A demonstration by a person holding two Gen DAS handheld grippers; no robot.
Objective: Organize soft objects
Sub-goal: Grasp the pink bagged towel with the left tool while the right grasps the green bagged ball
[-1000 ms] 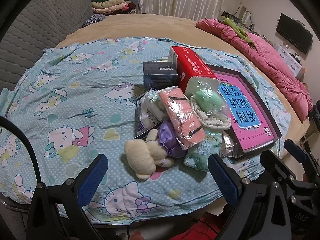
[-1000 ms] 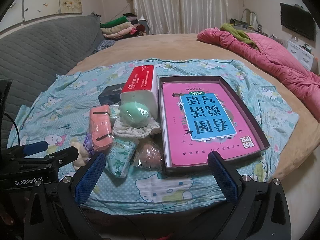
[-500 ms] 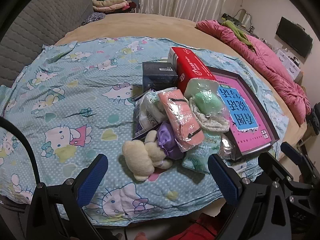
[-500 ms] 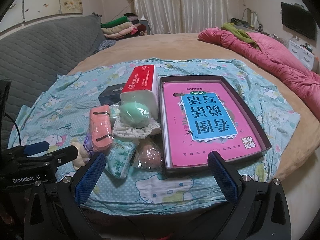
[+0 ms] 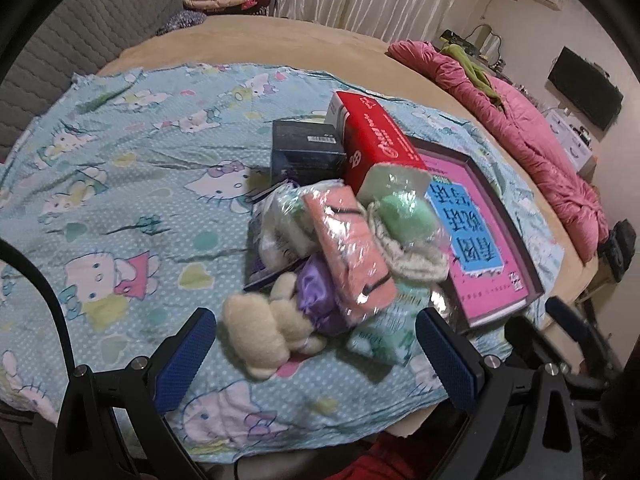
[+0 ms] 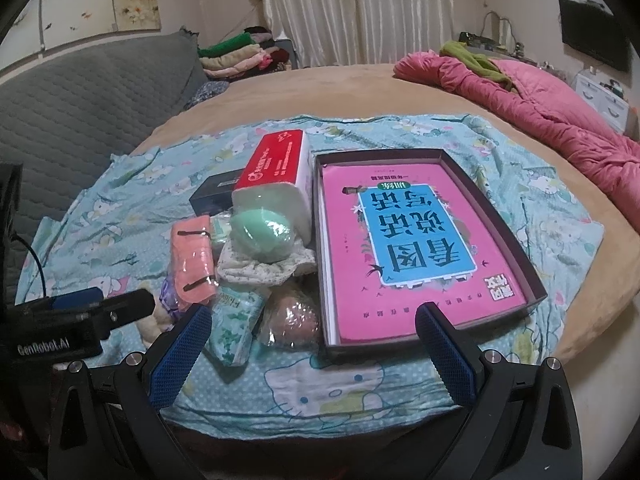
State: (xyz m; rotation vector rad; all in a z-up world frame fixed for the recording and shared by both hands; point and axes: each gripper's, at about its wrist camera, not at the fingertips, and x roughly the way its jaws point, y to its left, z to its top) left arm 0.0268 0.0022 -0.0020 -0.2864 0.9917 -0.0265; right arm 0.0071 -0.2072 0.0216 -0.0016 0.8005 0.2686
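Observation:
A pile of soft things lies on a Hello Kitty cloth (image 5: 132,208): a cream plush toy (image 5: 260,328), a purple satin piece (image 5: 320,292), a pink wrapped pack (image 5: 348,248) (image 6: 192,260), a green sponge egg (image 5: 404,216) (image 6: 260,236), a green tissue pack (image 6: 232,324) and a brown wrapped puff (image 6: 292,320). My left gripper (image 5: 316,356) is open and empty, just short of the plush toy. My right gripper (image 6: 312,352) is open and empty, near the tissue pack and the dark box (image 6: 532,280) that holds a pink book (image 6: 416,240).
A red tissue box (image 5: 376,140) (image 6: 276,164) and a dark blue box (image 5: 304,148) stand behind the pile. A pink quilt (image 6: 540,108) lies at the right of the bed. Folded clothes (image 6: 240,56) are stacked at the back. A grey headboard (image 6: 80,96) is at the left.
My left gripper has moved forward and closer to the pile, so the plush toy sits nearer its fingers. The right gripper has barely moved. Nothing was taken hold of.

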